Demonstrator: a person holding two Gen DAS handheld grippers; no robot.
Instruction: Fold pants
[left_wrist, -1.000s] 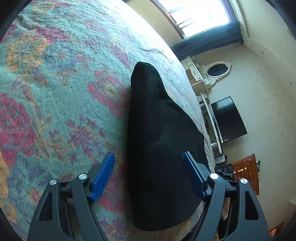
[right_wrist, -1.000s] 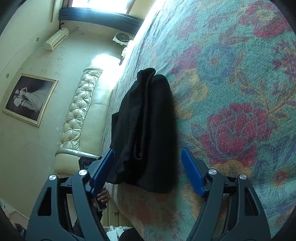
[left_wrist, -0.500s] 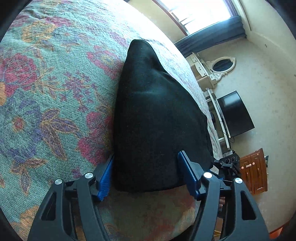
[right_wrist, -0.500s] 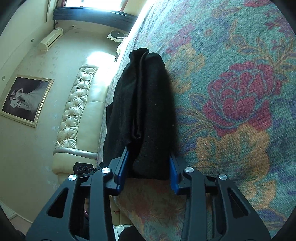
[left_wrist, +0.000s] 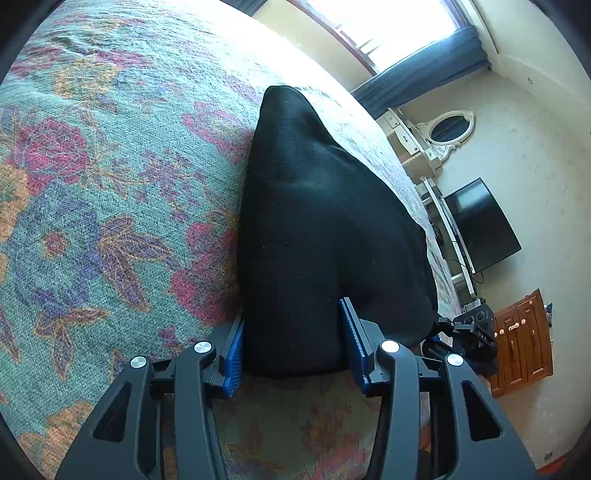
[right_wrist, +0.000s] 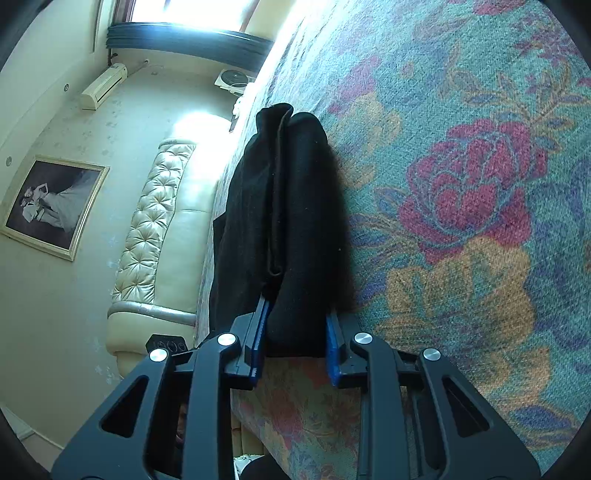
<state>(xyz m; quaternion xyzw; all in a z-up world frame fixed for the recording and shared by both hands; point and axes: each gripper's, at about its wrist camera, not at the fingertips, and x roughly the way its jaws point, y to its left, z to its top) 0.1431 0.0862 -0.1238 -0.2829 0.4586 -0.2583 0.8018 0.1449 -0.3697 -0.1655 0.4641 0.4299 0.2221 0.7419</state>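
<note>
Black pants (left_wrist: 314, 203) lie folded into a long strip on a floral bedspread (left_wrist: 92, 184). In the left wrist view the strip's near end bunches between the blue pads of my left gripper (left_wrist: 291, 312). Its jaws are closing, and both pads press on the cloth. In the right wrist view the pants (right_wrist: 295, 203) show stacked layers along their left edge. My right gripper (right_wrist: 295, 306) pinches the near end of that strip, its jaws still closing on the cloth. The bedspread (right_wrist: 461, 147) stretches away to the right.
The bed's edge runs just beside the pants in both views. Beyond it stand a television (left_wrist: 480, 225), a wooden cabinet (left_wrist: 524, 332) and a dresser with an oval mirror (left_wrist: 448, 129). A tufted headboard (right_wrist: 155, 221) and a framed picture (right_wrist: 51, 206) are at the left.
Both grippers came forward over the ends of the pants and their jaws narrowed from wide apart onto the cloth. The cloth has bunched up between the pads.
</note>
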